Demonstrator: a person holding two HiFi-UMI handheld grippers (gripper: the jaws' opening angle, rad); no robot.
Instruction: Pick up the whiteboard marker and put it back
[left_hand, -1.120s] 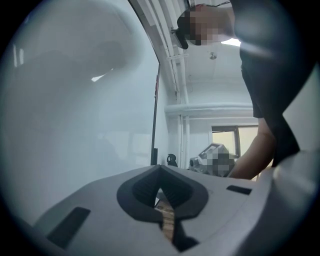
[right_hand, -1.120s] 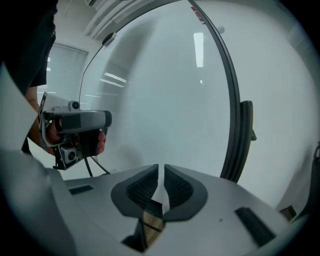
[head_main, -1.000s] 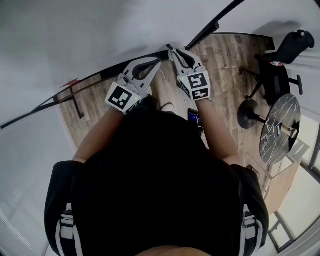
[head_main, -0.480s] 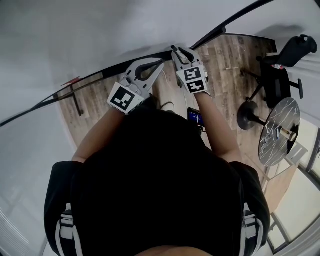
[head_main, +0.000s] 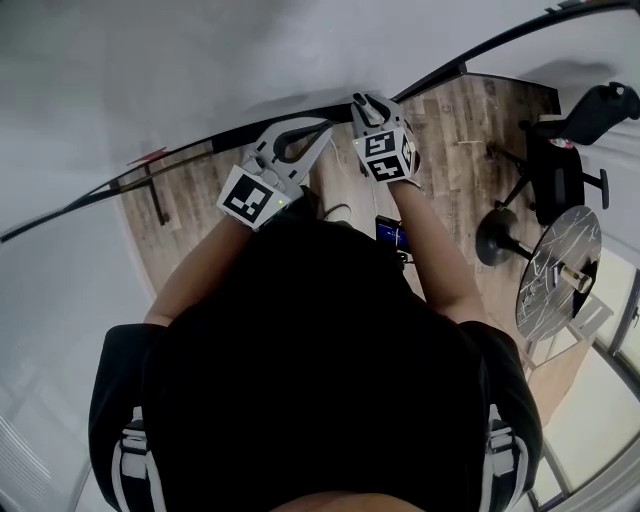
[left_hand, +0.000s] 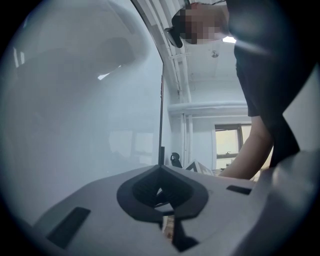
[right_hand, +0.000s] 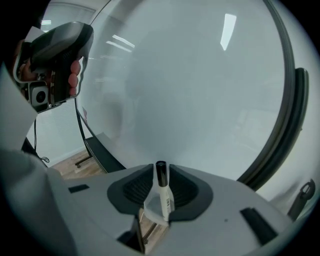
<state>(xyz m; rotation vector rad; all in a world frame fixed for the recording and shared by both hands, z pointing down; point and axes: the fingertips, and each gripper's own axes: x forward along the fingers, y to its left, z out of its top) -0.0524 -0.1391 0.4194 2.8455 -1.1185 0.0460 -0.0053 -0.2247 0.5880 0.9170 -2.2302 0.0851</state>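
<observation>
Marker (right_hand: 162, 197) sits between jaws of right hand-held gripper (right_hand: 161, 169), just opening, pads off it; draw back straight, no sideways nudge. Left hand-held gripper (left_hand: 160, 169) closed, empty

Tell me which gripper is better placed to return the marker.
Right: the whiteboard marker stands between the jaws of the right gripper, which have just been opening; the left gripper is shut and empty.

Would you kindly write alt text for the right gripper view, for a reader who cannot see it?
A whiteboard marker, black cap up, stands between the jaws of the right gripper, which have just been opening and seem not to press on it. Behind it a large whiteboard fills most of the view, its dark frame curving down the right side.
</observation>
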